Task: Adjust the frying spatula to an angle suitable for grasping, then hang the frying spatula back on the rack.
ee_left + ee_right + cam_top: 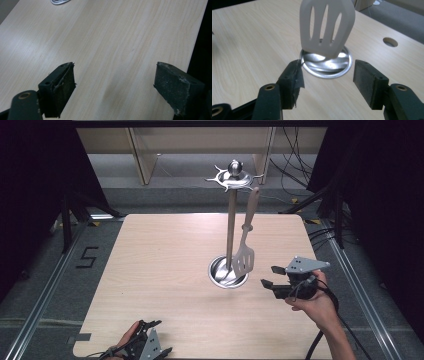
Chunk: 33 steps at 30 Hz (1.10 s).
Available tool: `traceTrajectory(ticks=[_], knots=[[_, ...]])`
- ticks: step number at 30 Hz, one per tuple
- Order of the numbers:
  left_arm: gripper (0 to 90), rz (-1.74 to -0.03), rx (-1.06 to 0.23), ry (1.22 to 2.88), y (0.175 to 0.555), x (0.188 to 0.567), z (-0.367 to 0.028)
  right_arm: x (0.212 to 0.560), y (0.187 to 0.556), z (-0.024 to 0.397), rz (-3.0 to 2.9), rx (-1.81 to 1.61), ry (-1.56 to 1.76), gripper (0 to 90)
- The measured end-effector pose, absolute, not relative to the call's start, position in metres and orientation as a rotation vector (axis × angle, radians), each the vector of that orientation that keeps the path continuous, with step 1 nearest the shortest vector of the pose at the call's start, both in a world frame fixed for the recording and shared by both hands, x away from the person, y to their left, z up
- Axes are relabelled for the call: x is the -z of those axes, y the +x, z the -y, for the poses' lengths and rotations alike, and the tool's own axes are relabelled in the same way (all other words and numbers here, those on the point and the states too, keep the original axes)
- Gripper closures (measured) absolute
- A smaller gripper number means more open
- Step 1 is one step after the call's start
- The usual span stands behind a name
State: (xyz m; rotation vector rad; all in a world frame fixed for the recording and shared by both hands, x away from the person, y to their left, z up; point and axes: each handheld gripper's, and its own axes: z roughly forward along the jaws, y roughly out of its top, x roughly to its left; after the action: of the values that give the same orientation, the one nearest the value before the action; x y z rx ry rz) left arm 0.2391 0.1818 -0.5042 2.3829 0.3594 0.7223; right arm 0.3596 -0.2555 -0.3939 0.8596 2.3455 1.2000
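Note:
A metal utensil stand [231,220] rises from a round steel base [228,272] on the wooden table [165,265]; hooks ring its top [234,177]. A slotted spatula [245,245] hangs from one hook, blade just above the base. My right gripper [270,276] is open, held right of the base, jaws pointing left at the blade. In the right gripper view the spatula blade [327,26] hangs just beyond the right gripper [328,75], over the base [327,63]. My left gripper [155,337] is open at the table's near edge; in its own view the left gripper [113,86] has only bare wood between the jaws.
Beyond the table's far edge stand wooden panels [145,155], with cables [295,170] on the floor. Metal rails [45,290] run along both sides. A round hole [390,41] shows in the tabletop in the right gripper view.

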Motion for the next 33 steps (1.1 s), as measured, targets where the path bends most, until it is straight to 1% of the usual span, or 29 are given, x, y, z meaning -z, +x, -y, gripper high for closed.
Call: traceTrajectory(ticks=[4,6,7,10,12,17,28,30,31,33], knots=[[16.0,-0.356,-0.728,2.377,0.239,0.504,-0.181,0.404,0.357,0.258,-2.357,-1.18,0.88,40.3],[16.0,-0.352,-0.706,2.38,0.239,0.504,-0.182,0.408,0.356,0.259,-2.37,-1.169,0.889,40.1],[15.9,-0.356,-0.72,2.379,0.239,0.505,-0.181,0.409,0.356,0.259,-2.376,-1.158,0.873,40.0],[15.9,-0.339,-0.681,2.41,0.239,0.504,-0.182,0.414,0.355,0.26,-2.388,-1.15,0.888,39.8],[15.9,-0.346,-0.701,2.402,0.238,0.504,-0.182,0.416,0.354,0.262,-2.384,-1.145,0.9,39.6],[16.0,-0.35,-0.715,2.383,0.238,0.505,-0.18,0.417,0.351,0.263,-2.392,-1.16,0.899,39.1],[16.0,-0.328,-0.703,2.41,0.238,0.504,-0.181,0.422,0.347,0.267,-2.401,-1.18,0.927,36.5],[16.0,-0.343,-0.725,2.383,0.237,0.506,-0.18,0.423,0.348,0.268,-2.395,-1.189,0.921,36.4],[16.0,-0.335,-0.724,2.391,0.237,0.505,-0.18,0.423,0.345,0.268,-2.388,-1.184,0.966,36.2],[16.0,-0.338,-0.716,2.397,0.238,0.504,-0.181,0.424,0.345,0.27,-2.37,-1.18,0.936,35.9]])
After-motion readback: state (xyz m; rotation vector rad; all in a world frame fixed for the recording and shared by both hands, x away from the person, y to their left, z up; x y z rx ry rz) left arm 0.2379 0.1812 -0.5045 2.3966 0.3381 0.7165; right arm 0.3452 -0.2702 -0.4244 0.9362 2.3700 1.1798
